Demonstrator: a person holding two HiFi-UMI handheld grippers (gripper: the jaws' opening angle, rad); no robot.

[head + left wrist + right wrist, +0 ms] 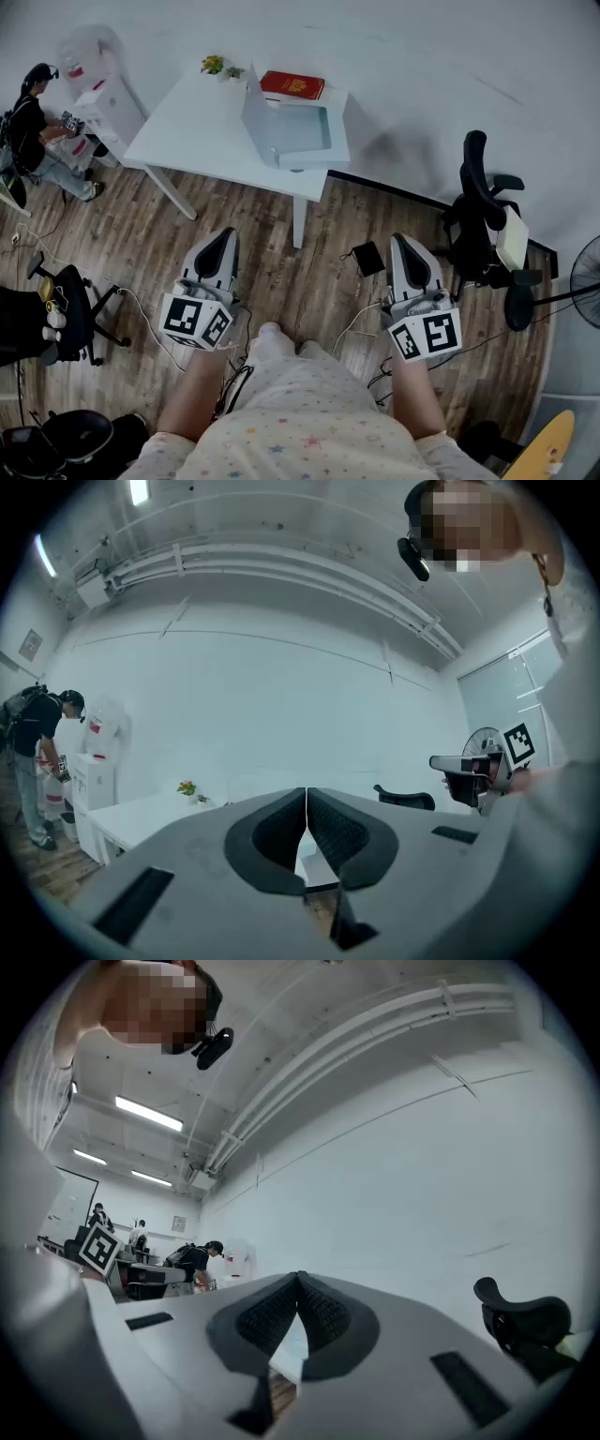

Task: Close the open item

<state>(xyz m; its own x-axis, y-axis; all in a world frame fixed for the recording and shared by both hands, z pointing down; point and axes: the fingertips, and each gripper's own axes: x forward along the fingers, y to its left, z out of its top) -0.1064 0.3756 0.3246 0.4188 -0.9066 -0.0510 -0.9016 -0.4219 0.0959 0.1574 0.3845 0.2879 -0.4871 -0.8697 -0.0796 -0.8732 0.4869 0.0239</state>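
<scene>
Bare wooden floor (309,272) is spreading wide between the person and the white surface (178,127), giving open room ahead. A black chair (483,202) is standing at the right, well apart from the surface's near edge. The box (305,131) is sitting open at the surface's near right end, its lid standing up on its left side, with a red book (292,85) lying just behind it. The left hand-held gripper (223,234) is hanging low over the floor, well short of the box and left of it. The right hand-held gripper (405,240) is doing likewise to its right. Each is clenched on nothing, jaws meeting.
</scene>
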